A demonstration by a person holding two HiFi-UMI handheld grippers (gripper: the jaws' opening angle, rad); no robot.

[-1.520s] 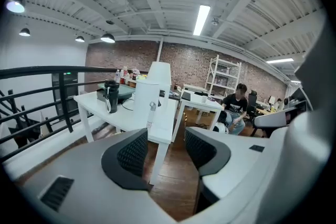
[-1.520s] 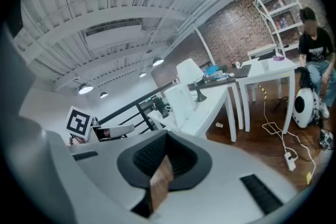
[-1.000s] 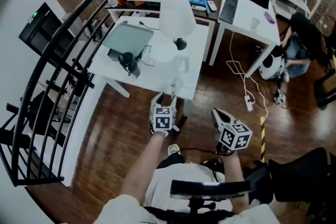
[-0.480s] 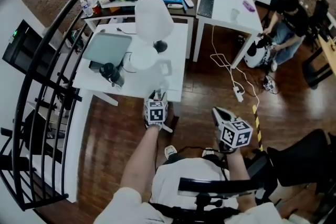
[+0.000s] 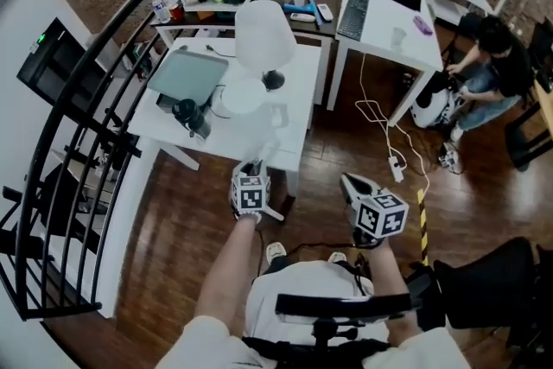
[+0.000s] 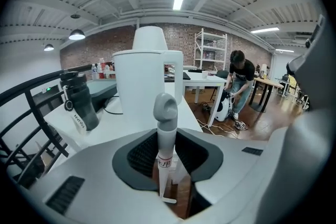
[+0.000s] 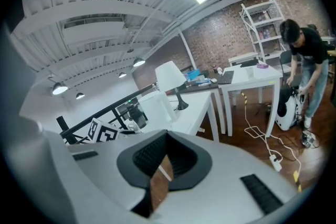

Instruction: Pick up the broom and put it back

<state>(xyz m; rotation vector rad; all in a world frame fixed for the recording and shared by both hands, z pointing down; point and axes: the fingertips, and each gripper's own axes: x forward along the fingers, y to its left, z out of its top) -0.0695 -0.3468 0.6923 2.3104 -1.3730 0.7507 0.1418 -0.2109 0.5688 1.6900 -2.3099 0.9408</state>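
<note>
While the wooden floor (image 5: 173, 220) fills the lower half of the head view, the white table (image 5: 294, 112) sits at upper centre, and a person (image 5: 497, 56) crouches by a cable at the upper right, well apart from the action. On the table stand a white lamp (image 5: 263, 34) and, in the left gripper view, a white jug (image 6: 142, 86) at centre with a black bottle (image 6: 79, 99) at mid-left. Now the tools: the left gripper (image 6: 168, 165) is clamped on the broom (image 6: 166, 123), whose pale handle stands upright at lower centre with its grey looped cap in front of the jug; the brush end is out of sight. The right gripper (image 7: 160, 173) is drawn in to a narrow slit, holding nothing. The pick-up looks done, I'd say. Next comes carrying it to its resting place, which none of the views makes plain.
</note>
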